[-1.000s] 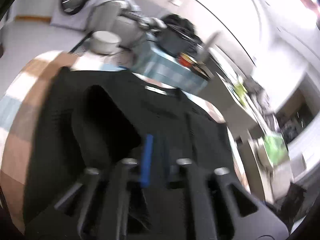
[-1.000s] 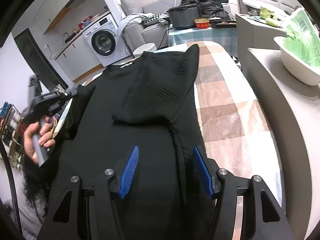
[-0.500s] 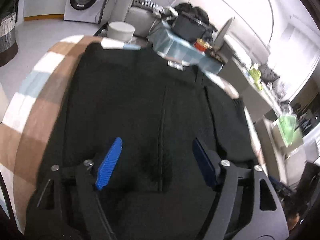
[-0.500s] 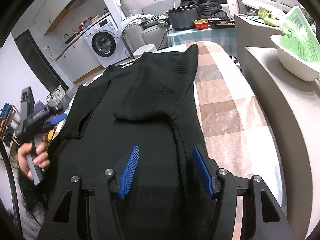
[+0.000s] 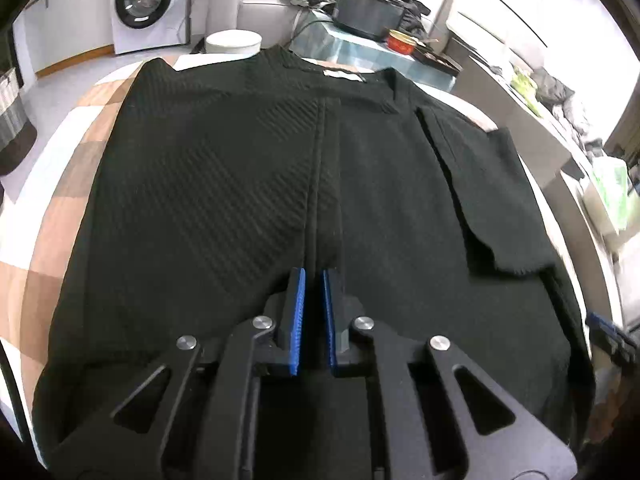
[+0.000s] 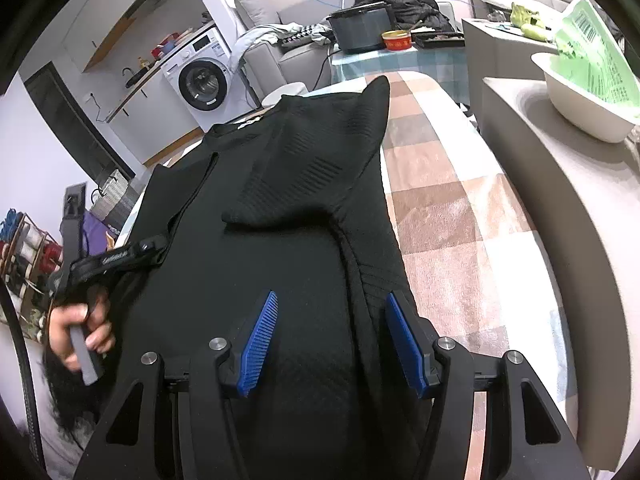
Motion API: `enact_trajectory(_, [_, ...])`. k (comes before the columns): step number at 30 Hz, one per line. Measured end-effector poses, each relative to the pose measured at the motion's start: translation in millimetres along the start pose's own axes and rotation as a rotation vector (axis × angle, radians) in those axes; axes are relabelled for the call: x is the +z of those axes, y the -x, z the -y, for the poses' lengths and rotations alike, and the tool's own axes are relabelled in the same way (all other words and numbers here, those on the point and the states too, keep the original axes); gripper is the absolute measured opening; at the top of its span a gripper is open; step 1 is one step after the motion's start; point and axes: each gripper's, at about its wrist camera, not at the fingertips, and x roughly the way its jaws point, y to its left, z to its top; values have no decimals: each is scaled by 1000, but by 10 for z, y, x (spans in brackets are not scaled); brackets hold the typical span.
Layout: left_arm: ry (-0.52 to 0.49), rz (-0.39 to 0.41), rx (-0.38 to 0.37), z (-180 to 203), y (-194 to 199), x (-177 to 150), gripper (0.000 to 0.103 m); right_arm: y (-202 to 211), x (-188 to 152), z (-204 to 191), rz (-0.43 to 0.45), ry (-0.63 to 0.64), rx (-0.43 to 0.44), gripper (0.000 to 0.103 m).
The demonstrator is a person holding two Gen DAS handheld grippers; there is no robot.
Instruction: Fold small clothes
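Note:
A black ribbed T-shirt (image 5: 224, 184) lies flat on a checked tablecloth (image 5: 44, 208), collar far from me, both sleeves folded inward. It also shows in the right wrist view (image 6: 280, 248). My left gripper (image 5: 314, 280) is low over the shirt's near hem, its blue pads nearly together with a thin gap; I cannot see cloth between them. It shows from the side in the right wrist view (image 6: 156, 246), at the shirt's left edge. My right gripper (image 6: 332, 308) is open, held over the shirt's right side near a lengthwise fold.
A white tub with green paper (image 6: 588, 92) stands on a counter to the right. A side table behind carries a dark pot (image 5: 368, 16) and a red bowl (image 5: 402, 42). A washing machine (image 5: 148, 4) and a round white stool (image 5: 234, 44) stand beyond the table.
My left gripper let go of the left sleeve, opened wide, then closed its jaws at the near hem. The left sleeve now lies folded on the shirt. The right gripper stayed still.

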Motion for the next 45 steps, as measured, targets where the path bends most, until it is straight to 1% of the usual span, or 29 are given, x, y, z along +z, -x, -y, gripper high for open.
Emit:
enact_trajectory(2, [43,-10,-20,-28,11,22,7,31,-11,21,3,-8,-5,58])
enact_trajectory(4, [63,-18,-56,-50,93,2,8,70,-25,45,8,-11,-14,58])
enact_trajectory(5, [63,-15,-70,-56,139,-8,10,90,-33,57,11,-12,-18,58])
enact_trajectory(6, [56,-6,-73,-58,216,-33,16,113,-47,76,14,-13,-21,58])
enact_trajectory(7, [45,9,-63,-61,328,-74,20,130,-55,87,16,-15,-22,58])
enact_trajectory(8, [38,25,-50,-64,432,-113,28,153,-68,100,17,-17,-25,60])
enact_trajectory(9, [27,51,-32,-77,590,-181,41,175,-82,107,16,-15,-27,61])
enact_trajectory(10, [21,73,-23,-86,720,-241,48,203,-100,114,18,-11,-28,63])
enact_trajectory(12, [10,110,-4,-131,966,-375,69,271,-150,105,22,7,-26,64])
enact_trajectory(15, [-9,159,48,-218,1405,-676,82,387,-271,86,21,51,-30,64])
enact_trajectory(17, [-16,188,69,-282,1685,-916,86,453,-360,88,19,70,-25,64])
enact_trajectory(19, [-12,204,83,-341,1931,-1173,96,538,-469,102,14,84,-13,64])
enact_trajectory(20, [-9,210,85,-367,2031,-1283,103,599,-545,112,13,92,-7,64])
enact_trajectory(25, [13,238,118,-496,2524,-1827,102,830,-838,184,-10,128,17,64])
enact_trajectory(29, [56,244,123,-636,2716,-2161,102,1009,-1033,332,-57,144,19,64])
enact_trajectory(32, [84,232,144,-746,2772,-2396,102,1069,-1142,448,-106,138,42,64])
enact_trajectory(36, [105,215,164,-866,2733,-2572,102,1099,-1314,523,-166,134,89,64])
enact_trajectory(38, [118,192,169,-935,2707,-2641,102,1095,-1409,526,-188,144,98,64])
enact_trajectory(40, [103,160,187,-954,2644,-2643,99,1087,-1490,515,-194,162,87,64])
enact_trajectory(42, [79,143,214,-958,2609,-2663,93,1071,-1550,491,-199,177,81,62])
enact_trajectory(43, [77,137,222,-988,2619,-2700,93,1057,-1585,474,-200,192,86,61])
enact_trajectory(44, [81,132,220,-999,2590,-2678,93,1044,-1605,461,-201,204,86,60])
enact_trajectory(45, [93,115,217,-1049,2583,-2704,90,1034,-1626,449,-204,212,85,58])
